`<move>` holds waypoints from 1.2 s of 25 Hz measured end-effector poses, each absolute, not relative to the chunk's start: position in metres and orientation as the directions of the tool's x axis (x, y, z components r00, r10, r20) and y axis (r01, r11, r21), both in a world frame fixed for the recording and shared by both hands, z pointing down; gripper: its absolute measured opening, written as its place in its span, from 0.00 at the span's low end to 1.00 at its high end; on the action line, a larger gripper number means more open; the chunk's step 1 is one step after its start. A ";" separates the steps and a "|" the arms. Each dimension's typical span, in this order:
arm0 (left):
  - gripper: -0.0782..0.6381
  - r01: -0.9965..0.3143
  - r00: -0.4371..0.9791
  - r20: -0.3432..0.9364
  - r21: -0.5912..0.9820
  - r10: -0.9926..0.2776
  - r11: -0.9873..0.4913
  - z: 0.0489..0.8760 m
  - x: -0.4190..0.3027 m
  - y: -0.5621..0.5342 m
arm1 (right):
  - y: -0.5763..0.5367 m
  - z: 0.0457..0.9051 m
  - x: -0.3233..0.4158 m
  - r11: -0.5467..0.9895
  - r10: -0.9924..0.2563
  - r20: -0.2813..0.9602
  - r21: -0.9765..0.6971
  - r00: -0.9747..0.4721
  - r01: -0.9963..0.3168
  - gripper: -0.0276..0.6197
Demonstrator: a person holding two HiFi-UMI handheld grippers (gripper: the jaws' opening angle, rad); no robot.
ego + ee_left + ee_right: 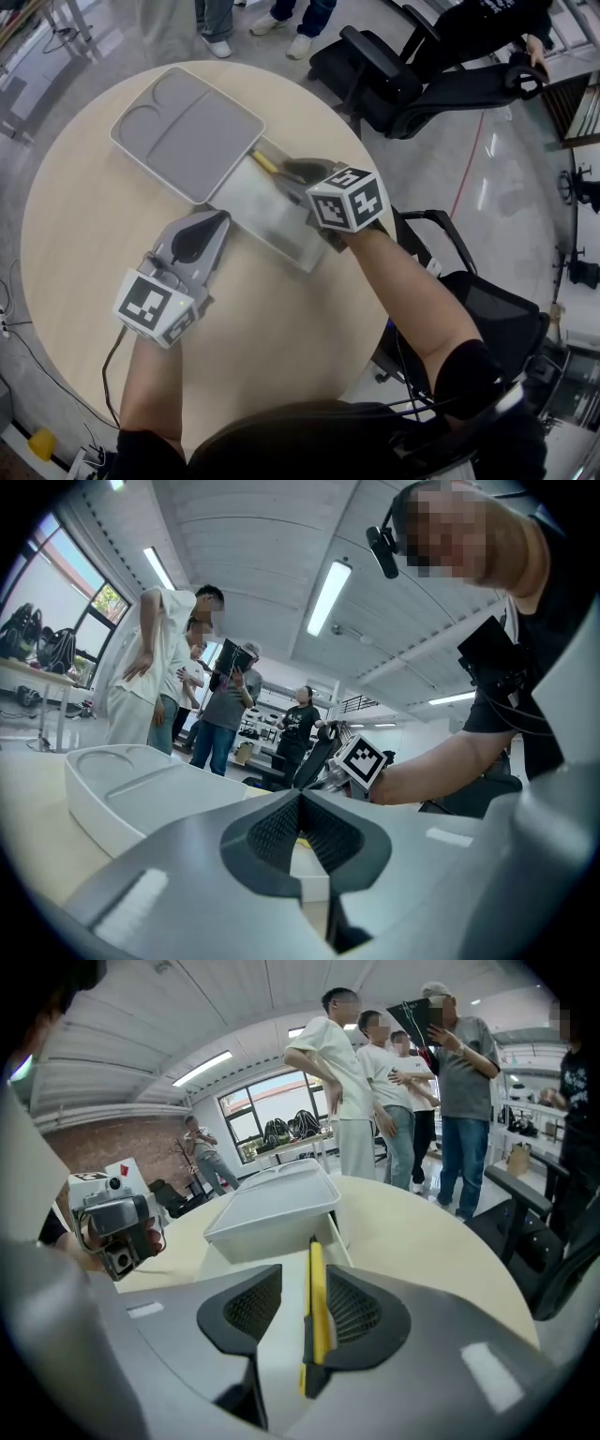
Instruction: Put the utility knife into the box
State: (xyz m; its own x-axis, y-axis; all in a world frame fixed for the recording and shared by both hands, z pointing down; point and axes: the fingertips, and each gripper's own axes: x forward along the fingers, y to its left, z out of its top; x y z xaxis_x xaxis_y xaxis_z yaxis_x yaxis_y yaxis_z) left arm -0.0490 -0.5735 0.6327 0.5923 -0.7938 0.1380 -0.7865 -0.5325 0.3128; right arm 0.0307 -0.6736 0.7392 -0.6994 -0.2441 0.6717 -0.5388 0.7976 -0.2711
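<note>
My right gripper (pixel 302 1275) stands with its jaws apart over the box (pixel 274 225). The utility knife (pixel 317 1309) is between them, lying along the right-hand pad, with a clear gap to the other pad, so nothing is pinching it now. It points lengthways down the box, its yellow body on edge and its far tip near the grey lid (pixel 272 1206) that rests across the box's far end. I judge the knife is as good as in the box (whether it already rests on the bottom, I cannot tell).

It should be light and stiff, with a smooth plastic shell that could slide on the pads. If I must take it again, I would close across the flat sides near the middle, well clear of the blade end.

My left gripper (pixel 300 797) is closed on nothing, low over the round table (pixel 84 216) just beside the box's near side. Beyond the table stand several people and office chairs.
</note>
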 end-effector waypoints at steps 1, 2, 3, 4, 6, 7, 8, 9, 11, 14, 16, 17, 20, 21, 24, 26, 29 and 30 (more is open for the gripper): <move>0.10 -0.787 0.593 0.139 0.312 -0.794 -0.533 0.633 -0.049 -0.574 | -0.674 0.735 0.029 0.806 -0.257 0.666 -0.252 -0.700 -0.536 0.31; 0.10 -0.787 0.592 0.139 0.312 -0.794 -0.533 0.633 -0.049 -0.574 | -0.675 0.732 0.027 0.812 -0.272 0.659 -0.235 -0.701 -0.535 0.38; 0.10 -0.787 0.592 0.138 0.311 -0.794 -0.532 0.633 -0.048 -0.574 | -0.675 0.728 0.026 0.816 -0.285 0.652 -0.221 -0.703 -0.535 0.44; 0.10 -0.787 0.591 0.137 0.312 -0.795 -0.532 0.632 -0.048 -0.574 | -0.676 0.725 0.026 0.818 -0.295 0.642 -0.213 -0.707 -0.534 0.45; 0.10 -0.787 0.590 0.133 0.313 -0.796 -0.531 0.631 -0.047 -0.575 | -0.676 0.718 0.027 0.817 -0.305 0.622 -0.217 -0.721 -0.534 0.45; 0.10 -0.787 0.590 0.131 0.314 -0.797 -0.531 0.630 -0.047 -0.574 | -0.676 0.715 0.027 0.816 -0.309 0.613 -0.222 -0.727 -0.534 0.45; 0.10 -0.787 0.590 0.130 0.314 -0.797 -0.531 0.629 -0.046 -0.574 | -0.676 0.711 0.028 0.815 -0.311 0.605 -0.227 -0.733 -0.533 0.45; 0.10 -0.787 0.589 0.129 0.313 -0.797 -0.531 0.628 -0.046 -0.574 | -0.675 0.708 0.028 0.815 -0.312 0.598 -0.231 -0.738 -0.531 0.45; 0.10 -0.788 0.589 0.127 0.310 -0.798 -0.532 0.624 -0.045 -0.573 | -0.674 0.702 0.028 0.817 -0.312 0.587 -0.236 -0.747 -0.527 0.43; 0.10 -0.788 0.589 0.120 0.306 -0.799 -0.534 0.615 -0.044 -0.570 | -0.668 0.694 0.028 0.822 -0.309 0.582 -0.234 -0.752 -0.519 0.42; 0.10 -0.789 0.587 0.114 0.301 -0.801 -0.536 0.609 -0.044 -0.568 | -0.665 0.688 0.029 0.826 -0.312 0.576 -0.228 -0.755 -0.516 0.42; 0.10 -0.790 0.587 0.111 0.297 -0.802 -0.537 0.606 -0.044 -0.566 | -0.664 0.684 0.029 0.827 -0.316 0.572 -0.226 -0.757 -0.515 0.41; 0.10 -0.791 0.586 0.103 0.288 -0.804 -0.539 0.595 -0.043 -0.561 | -0.659 0.670 0.031 0.828 -0.326 0.557 -0.222 -0.764 -0.515 0.39; 0.10 -0.791 0.585 0.099 0.286 -0.805 -0.540 0.592 -0.042 -0.559 | -0.657 0.665 0.032 0.828 -0.328 0.552 -0.223 -0.767 -0.514 0.38; 0.10 -0.790 0.587 0.087 0.282 -0.805 -0.545 0.578 -0.037 -0.553 | -0.650 0.648 0.040 0.826 -0.342 0.534 -0.222 -0.773 -0.518 0.34; 0.10 -0.788 0.590 0.079 0.275 -0.804 -0.551 0.568 -0.033 -0.549 | -0.645 0.636 0.047 0.825 -0.354 0.522 -0.217 -0.776 -0.522 0.32; 0.10 -0.786 0.594 0.066 0.260 -0.802 -0.561 0.551 -0.028 -0.542 | -0.636 0.617 0.054 0.827 -0.360 0.502 -0.219 -0.786 -0.518 0.27; 0.10 -0.785 0.596 0.060 0.254 -0.801 -0.565 0.545 -0.027 -0.540 | -0.632 0.610 0.057 0.828 -0.360 0.495 -0.220 -0.791 -0.515 0.26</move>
State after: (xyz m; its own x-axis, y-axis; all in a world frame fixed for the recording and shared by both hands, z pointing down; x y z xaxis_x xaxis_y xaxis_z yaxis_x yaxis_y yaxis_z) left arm -0.0266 -0.5397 0.5450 0.5959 -0.8008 0.0604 -0.7850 -0.5650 0.2539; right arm 0.0569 -0.6317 0.6100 -0.7908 -0.3601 0.4949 -0.5150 0.8285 -0.2201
